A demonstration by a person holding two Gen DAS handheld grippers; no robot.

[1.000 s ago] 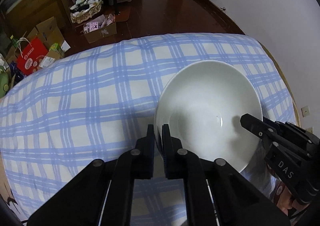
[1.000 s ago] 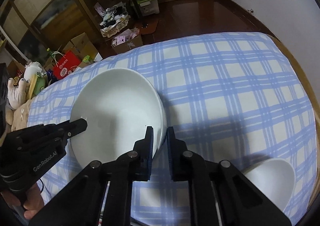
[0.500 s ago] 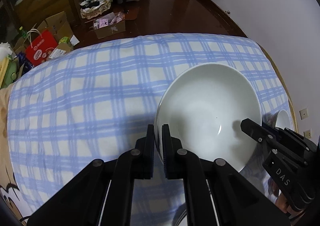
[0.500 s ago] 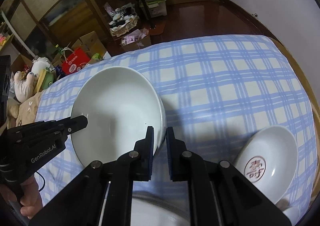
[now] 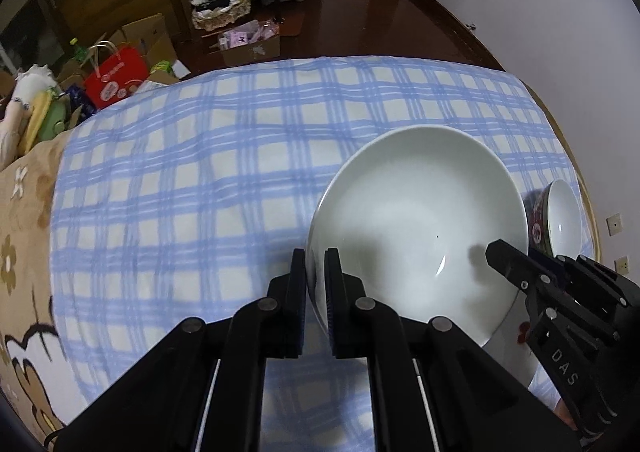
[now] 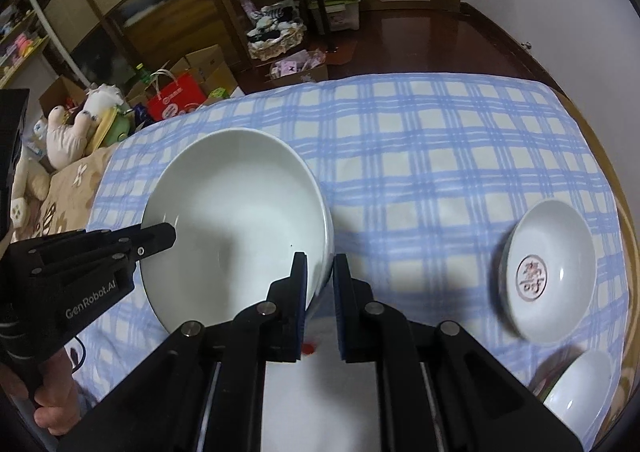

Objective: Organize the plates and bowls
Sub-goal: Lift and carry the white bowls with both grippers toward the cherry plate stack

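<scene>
A large plain white bowl (image 5: 416, 228) is held above the blue checked tablecloth (image 5: 200, 180) by both grippers. My left gripper (image 5: 316, 276) is shut on the bowl's left rim. My right gripper (image 6: 320, 280) is shut on the bowl's (image 6: 236, 220) right rim. Each gripper shows in the other's view, the right one in the left wrist view (image 5: 552, 292) and the left one in the right wrist view (image 6: 92, 256). A small white dish with a red character (image 6: 548, 272) lies on the cloth to the right. A second small bowl (image 6: 580, 384) sits nearer, at the lower right.
A white plate (image 6: 316, 384) with a red mark lies directly under the right gripper. The table's wooden edge (image 6: 616, 188) curves along the right. Beyond the far edge is a dark floor with boxes, a red bag (image 6: 176, 96) and shelves. Soft toys (image 6: 76, 124) lie at the left.
Both grippers have lifted the large bowl and pulled it back toward me. The small dish, second bowl and plate have come into view below and to the right.
</scene>
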